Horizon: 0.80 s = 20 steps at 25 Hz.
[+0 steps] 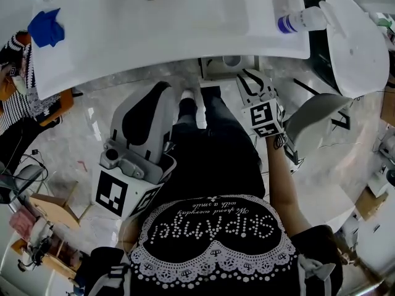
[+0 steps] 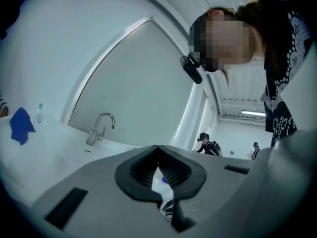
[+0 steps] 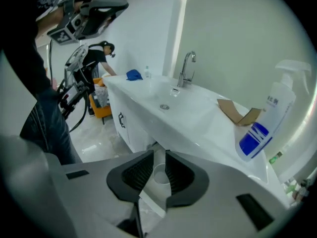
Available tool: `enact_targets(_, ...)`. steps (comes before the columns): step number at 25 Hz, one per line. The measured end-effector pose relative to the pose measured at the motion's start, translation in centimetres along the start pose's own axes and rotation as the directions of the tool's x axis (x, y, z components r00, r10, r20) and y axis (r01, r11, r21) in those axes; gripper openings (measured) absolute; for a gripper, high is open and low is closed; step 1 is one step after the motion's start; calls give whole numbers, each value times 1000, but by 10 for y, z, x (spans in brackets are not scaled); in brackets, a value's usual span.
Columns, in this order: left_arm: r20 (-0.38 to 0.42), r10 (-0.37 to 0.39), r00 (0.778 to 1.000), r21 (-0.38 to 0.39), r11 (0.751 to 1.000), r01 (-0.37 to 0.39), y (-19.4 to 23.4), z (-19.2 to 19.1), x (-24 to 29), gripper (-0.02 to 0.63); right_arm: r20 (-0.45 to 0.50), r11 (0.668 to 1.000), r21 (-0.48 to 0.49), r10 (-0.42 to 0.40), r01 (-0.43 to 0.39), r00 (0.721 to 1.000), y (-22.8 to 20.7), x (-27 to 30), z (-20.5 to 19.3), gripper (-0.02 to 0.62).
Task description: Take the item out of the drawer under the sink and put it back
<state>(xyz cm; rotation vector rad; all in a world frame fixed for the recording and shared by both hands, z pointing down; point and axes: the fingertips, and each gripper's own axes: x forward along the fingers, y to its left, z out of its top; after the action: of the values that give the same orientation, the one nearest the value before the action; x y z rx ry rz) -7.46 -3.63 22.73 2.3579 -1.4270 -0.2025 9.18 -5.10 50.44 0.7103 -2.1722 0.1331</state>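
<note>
Under the white sink counter point(image 1: 185, 36) a small drawer point(image 1: 213, 66) stands open, and a round clear cup point(image 1: 231, 61) lies in it. My right gripper point(image 1: 248, 78) points steeply down just right of the drawer. In the right gripper view the right gripper point(image 3: 160, 157) is open a little, and the cup point(image 3: 161, 174) shows through the gap, beyond the pads and untouched. My left gripper point(image 1: 159, 92) is held level in front of the counter, left of the drawer. In the left gripper view the left gripper point(image 2: 159, 155) has its tips together and grips nothing.
On the counter are a blue cloth point(image 1: 46, 28) at the left, a spray bottle point(image 1: 302, 21) and folded cardboard point(image 3: 237, 112) at the right, and a faucet point(image 3: 185, 68) behind the basin. A cabinet door point(image 3: 121, 120) lies left of the drawer. Other people stand far off.
</note>
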Motion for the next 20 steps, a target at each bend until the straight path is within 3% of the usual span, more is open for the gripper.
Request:
enact_targets(5, -2, 15, 1000, -17, 1000, -15, 6, -3, 14, 5, -96, 990, -126, 43, -55, 994, 0, 30, -22, 64)
enact_targets(15, 3, 82, 997, -23, 996, -82, 14, -3, 24, 5, -238, 960, -232, 101, -157, 966, 0, 68, -65, 64)
enact_targets(20, 3, 105, 994, -29, 994, -105, 11, -6, 30, 5, -288, 927, -315, 111, -203, 951, -3, 81, -85, 64)
